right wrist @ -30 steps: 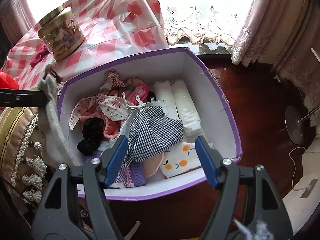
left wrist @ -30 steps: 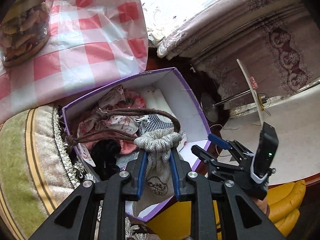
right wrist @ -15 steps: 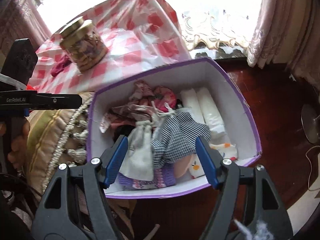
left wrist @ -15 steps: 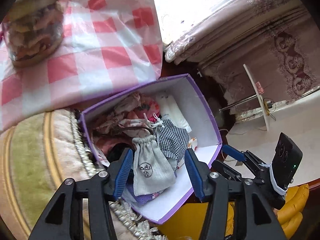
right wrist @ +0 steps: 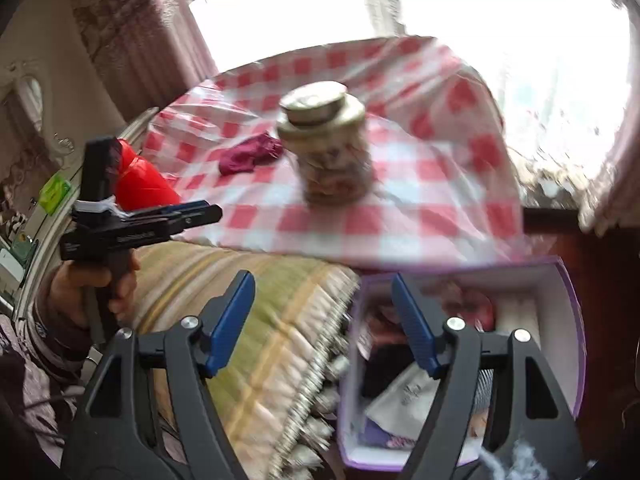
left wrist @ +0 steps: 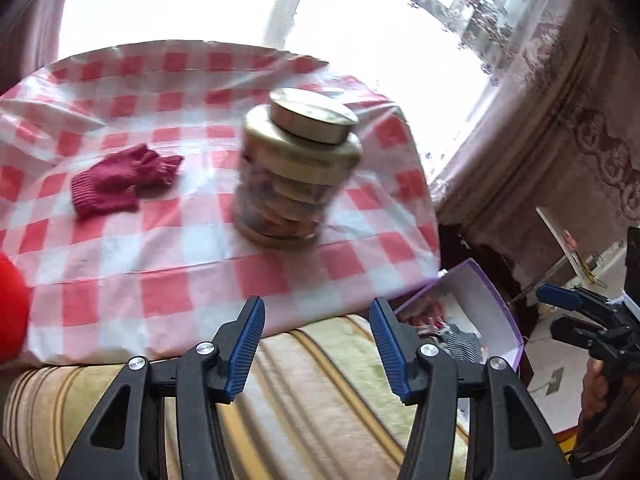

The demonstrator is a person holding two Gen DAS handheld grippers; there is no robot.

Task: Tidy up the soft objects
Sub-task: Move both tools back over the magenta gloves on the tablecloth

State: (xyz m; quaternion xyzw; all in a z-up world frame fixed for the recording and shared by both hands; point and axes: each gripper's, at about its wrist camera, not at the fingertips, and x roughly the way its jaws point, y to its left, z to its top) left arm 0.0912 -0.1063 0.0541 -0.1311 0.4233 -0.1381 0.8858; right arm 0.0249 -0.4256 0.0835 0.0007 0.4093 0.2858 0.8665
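- The left tongs (left wrist: 317, 318) stand apart with nothing between the blue pads – they hang at the lower centre of the left wrist view, over a striped green-and-gold cushion (left wrist: 320, 392).
- The right tongs (right wrist: 322, 294) are wide and opening, empty too; they sit at the lower middle of the right wrist view, straddling the cushion's fringed edge and the purple box (right wrist: 568, 280).
- The box, at the lower right of that view, holds a heap of soft pouches and cloths, blurred, with a pale drawstring bag (right wrist: 404, 396) near its front.
- On the red-checked surface (left wrist: 160, 272) a dark red knit glove (left wrist: 120, 180) lies at the left of the left wrist view – apart from a lidded glass jar (left wrist: 296, 172) at centre.
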